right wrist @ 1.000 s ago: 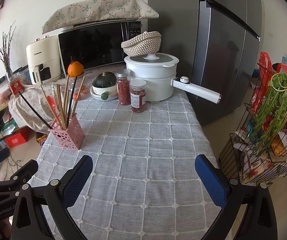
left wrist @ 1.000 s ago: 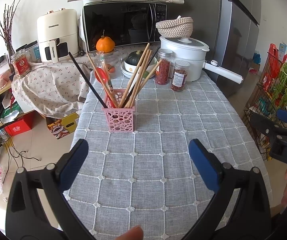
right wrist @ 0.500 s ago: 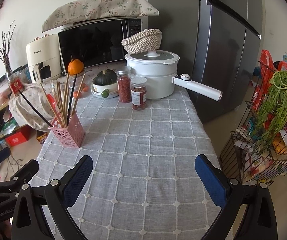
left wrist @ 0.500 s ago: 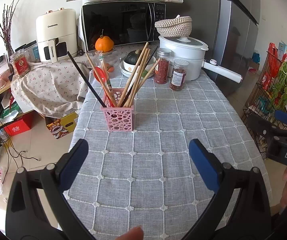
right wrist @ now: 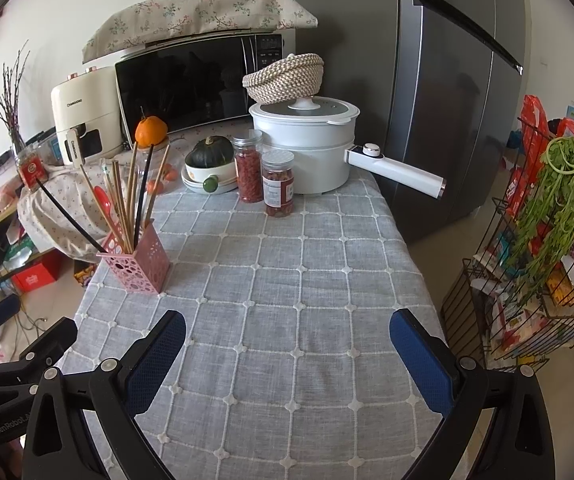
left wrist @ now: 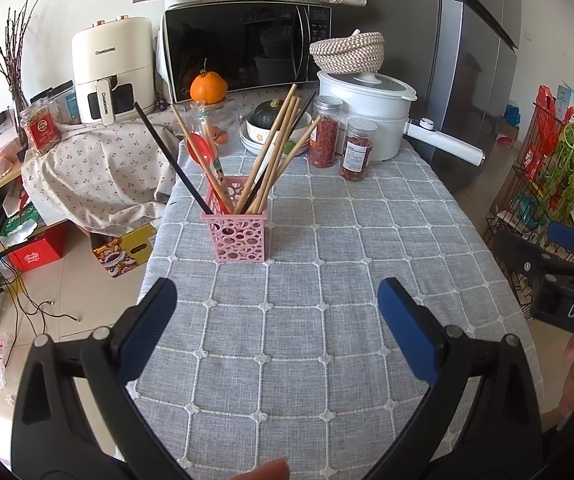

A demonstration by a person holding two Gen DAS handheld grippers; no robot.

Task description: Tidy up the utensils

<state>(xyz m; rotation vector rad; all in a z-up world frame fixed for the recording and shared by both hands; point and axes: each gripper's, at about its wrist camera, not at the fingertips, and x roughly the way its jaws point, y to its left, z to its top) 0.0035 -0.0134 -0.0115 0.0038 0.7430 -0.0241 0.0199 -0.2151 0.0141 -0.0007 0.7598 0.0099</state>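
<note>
A pink perforated holder (left wrist: 239,238) stands on the grey checked tablecloth (left wrist: 327,320), left of centre. It holds several wooden chopsticks (left wrist: 275,152), black chopsticks (left wrist: 171,160) and a red spoon (left wrist: 199,148). It also shows in the right wrist view (right wrist: 137,262) at the left. My left gripper (left wrist: 277,320) is open and empty, above the cloth in front of the holder. My right gripper (right wrist: 287,346) is open and empty, over the near middle of the table.
At the table's far end stand two jars (left wrist: 341,144), a white pot (left wrist: 367,116) with a long handle, and bowls with a squash (left wrist: 271,120). A microwave (left wrist: 243,56), air fryer and orange sit behind. A wire rack (right wrist: 539,240) stands right of the table.
Both grippers have drifted slightly forward toward the table's far end. Both stay open and empty. The holder and its utensils have not moved.
</note>
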